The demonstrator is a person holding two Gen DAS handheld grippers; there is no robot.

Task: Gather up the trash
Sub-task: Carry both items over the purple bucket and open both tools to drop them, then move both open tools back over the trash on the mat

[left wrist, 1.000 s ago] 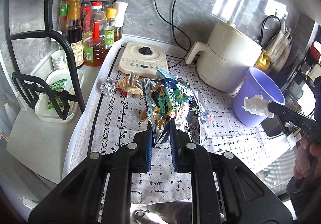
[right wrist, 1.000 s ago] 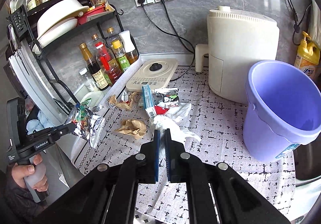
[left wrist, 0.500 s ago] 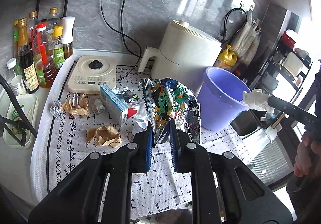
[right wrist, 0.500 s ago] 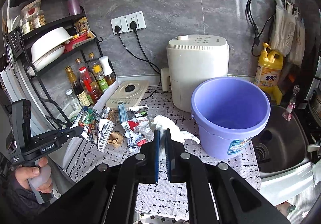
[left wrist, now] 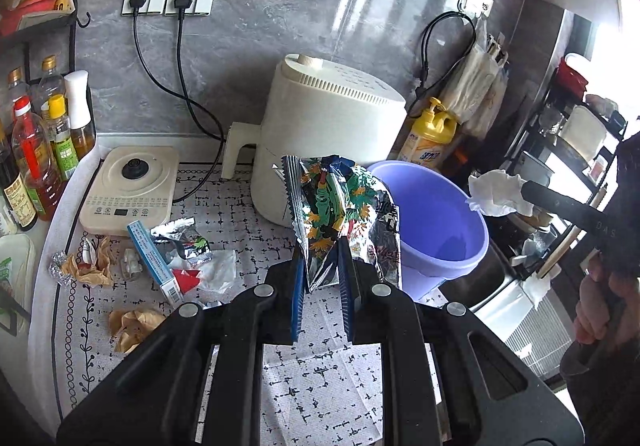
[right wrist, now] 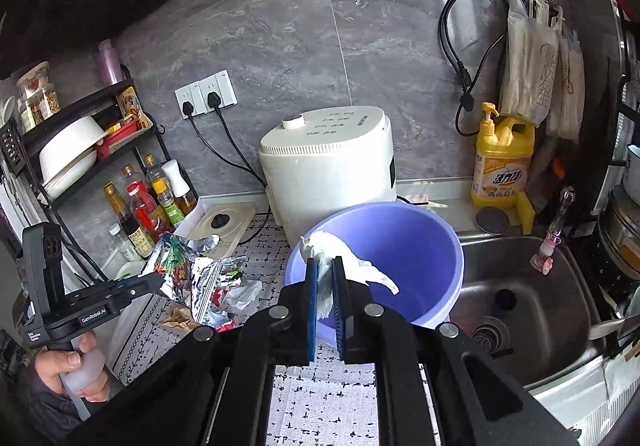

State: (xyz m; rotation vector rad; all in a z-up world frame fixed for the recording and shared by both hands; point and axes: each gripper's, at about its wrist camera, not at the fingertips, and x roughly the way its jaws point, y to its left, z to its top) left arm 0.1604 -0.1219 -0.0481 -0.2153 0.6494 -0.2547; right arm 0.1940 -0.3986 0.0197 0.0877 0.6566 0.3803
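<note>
The purple bucket [right wrist: 400, 246], lower centre, looks empty, so collection has barely begun. The right gripper [right wrist: 325, 286] holds a white tissue [right wrist: 340, 258] over its rim, jaws opening with the tissue between them. The left gripper [left wrist: 322, 266] is clamped on a foil snack bag [left wrist: 336, 214] beside the bucket. Wrappers, a blue box [left wrist: 154, 258] and brown paper [left wrist: 132, 326] remain lower left; the white air fryer [left wrist: 328, 134] crowds the bucket.

Glossy foil wrapper [left wrist: 340, 214] (crinkled); smooth plastic bucket [right wrist: 420, 246]; soft white tissue [right wrist: 340, 258].
</note>
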